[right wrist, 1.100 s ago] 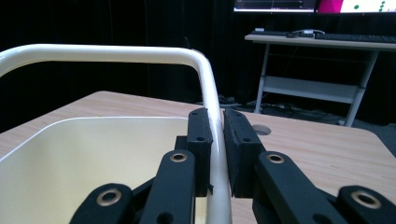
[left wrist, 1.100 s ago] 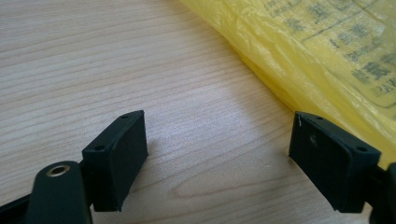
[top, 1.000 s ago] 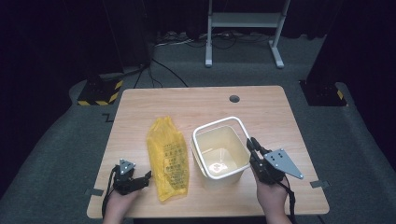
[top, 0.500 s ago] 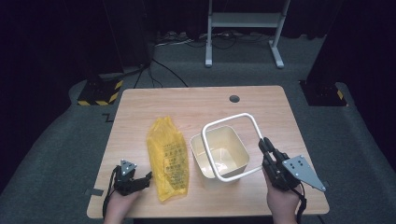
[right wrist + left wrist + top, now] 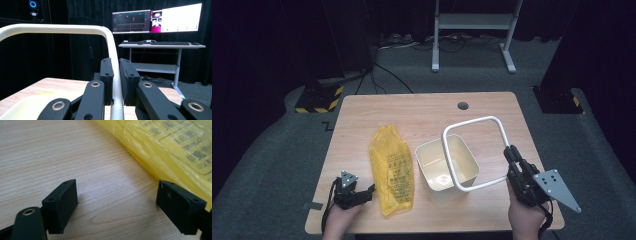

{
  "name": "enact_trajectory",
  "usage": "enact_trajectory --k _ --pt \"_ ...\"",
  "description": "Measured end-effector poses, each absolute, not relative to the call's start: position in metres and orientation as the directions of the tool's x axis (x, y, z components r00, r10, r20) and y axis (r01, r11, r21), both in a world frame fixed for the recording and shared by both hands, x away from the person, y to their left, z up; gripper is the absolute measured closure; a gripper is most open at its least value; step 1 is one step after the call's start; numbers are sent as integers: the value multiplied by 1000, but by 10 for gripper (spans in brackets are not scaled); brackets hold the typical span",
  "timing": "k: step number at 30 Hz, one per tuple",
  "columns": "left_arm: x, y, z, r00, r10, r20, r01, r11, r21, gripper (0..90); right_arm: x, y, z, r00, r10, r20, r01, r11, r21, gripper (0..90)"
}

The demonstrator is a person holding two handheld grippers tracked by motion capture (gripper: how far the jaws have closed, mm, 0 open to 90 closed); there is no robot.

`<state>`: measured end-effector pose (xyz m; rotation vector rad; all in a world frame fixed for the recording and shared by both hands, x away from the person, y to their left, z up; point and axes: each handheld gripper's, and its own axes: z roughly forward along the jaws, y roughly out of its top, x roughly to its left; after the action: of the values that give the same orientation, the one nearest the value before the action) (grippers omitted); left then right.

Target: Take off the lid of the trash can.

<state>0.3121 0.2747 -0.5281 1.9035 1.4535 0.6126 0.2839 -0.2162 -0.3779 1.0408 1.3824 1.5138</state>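
Since a second ago, the right tool [image 5: 513, 156] has lifted the ring [image 5: 476, 152] off the bin [image 5: 447, 167], pinching its side. The ring now tilts above the bin, long axis running away from the person. Next comes lining, which needs the bag [image 5: 392, 167]; the left tool [image 5: 364, 192] rests spread beside it on the counter [image 5: 422, 107].

L hand [image 5: 341, 216]: coming in from bottom edge, lying low and level, holding black two-jaw L gripper [image 5: 368, 190] w/ jaws standing wide apart, nothing between pads. R hand [image 5: 526, 216]: coming in from bottom edge, gripping black two-jaw R gripper [image 5: 510, 153] w/ grey three-cornered plate; jaws pointing away from person, tilting upward, pinching nearly together.
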Motion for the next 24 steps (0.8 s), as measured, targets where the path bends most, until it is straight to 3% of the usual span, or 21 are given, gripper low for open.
enact_trajectory --k 13,24 --pt "315 274 -526 294 956 13 641 -207 739 162 296 -232 -396 -263 964 45 32 -38 999 816" --pt "325 276 -528 289 957 3 651 -198 733 159 303 -266 -412 -152 987 45 90 -32 995 816"
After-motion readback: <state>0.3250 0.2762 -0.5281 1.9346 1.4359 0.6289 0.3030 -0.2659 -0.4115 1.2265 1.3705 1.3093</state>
